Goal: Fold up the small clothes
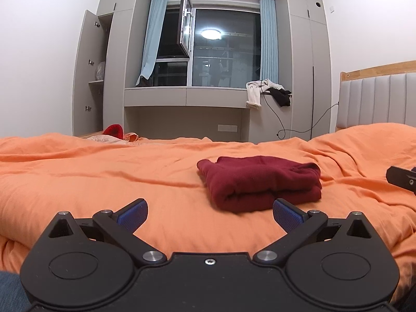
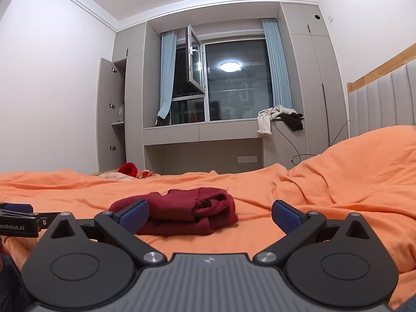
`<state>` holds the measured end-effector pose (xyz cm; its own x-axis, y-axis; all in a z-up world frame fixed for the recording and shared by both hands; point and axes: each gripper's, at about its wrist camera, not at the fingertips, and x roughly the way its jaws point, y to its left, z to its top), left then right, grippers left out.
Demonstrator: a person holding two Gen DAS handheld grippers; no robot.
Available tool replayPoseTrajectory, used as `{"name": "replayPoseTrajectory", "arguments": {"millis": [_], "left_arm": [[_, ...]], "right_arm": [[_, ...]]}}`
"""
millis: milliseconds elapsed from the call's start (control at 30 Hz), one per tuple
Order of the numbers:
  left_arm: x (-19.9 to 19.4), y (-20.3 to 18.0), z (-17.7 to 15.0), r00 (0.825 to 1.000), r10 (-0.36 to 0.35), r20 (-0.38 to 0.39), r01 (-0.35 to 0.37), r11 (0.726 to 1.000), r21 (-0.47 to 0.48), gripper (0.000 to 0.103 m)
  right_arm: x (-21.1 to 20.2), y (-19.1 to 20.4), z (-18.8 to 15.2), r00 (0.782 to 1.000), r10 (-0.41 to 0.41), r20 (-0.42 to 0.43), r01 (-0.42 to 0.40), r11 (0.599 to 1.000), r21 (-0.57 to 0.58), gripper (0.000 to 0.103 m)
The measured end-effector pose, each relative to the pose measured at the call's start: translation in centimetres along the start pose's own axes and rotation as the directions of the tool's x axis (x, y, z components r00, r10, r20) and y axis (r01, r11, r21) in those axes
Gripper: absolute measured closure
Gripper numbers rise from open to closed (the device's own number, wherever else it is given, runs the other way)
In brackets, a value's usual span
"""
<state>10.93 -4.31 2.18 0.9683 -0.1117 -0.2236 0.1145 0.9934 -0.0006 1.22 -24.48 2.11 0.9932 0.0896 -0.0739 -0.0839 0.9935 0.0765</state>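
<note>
Since the maroon garment (image 1: 258,183) is already seen as a compact layered bundle on the orange duvet (image 1: 104,176), the folding of this piece is judged finished or nearly so; the left gripper (image 1: 209,214) is held low over the bedding, jaws spread wide, nothing gripped, the bundle lying just ahead and right of centre; the right gripper (image 2: 209,217) is likewise wide open and empty, with the garment seen between and beyond its blue pads (image 2: 135,217), not touched as far as can be told; a loose flap at the bundle's right end is noted; next move is judged to call for tidying or setting aside; more clothes (image 1: 114,131) are seen at the far bed edge.
</note>
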Motion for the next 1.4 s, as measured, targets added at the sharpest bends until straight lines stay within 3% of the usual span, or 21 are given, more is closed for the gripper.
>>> {"name": "replayPoseTrajectory", "arguments": {"millis": [267,1400], "left_arm": [[-0.68,0.32,-0.61,1.0,0.012,-0.018,-0.012,1.0,-0.015,0.001],[-0.8,-0.03,-0.87,1.0,0.013,-0.005,-0.013,1.0,0.003,0.001]], "right_arm": [[-0.56,0.81,-0.56,1.0,-0.009,-0.011,0.008,0.999,-0.05,0.0],[-0.19,0.86,-0.84,1.0,-0.017,-0.015,0.016,0.998,-0.059,0.0]]}}
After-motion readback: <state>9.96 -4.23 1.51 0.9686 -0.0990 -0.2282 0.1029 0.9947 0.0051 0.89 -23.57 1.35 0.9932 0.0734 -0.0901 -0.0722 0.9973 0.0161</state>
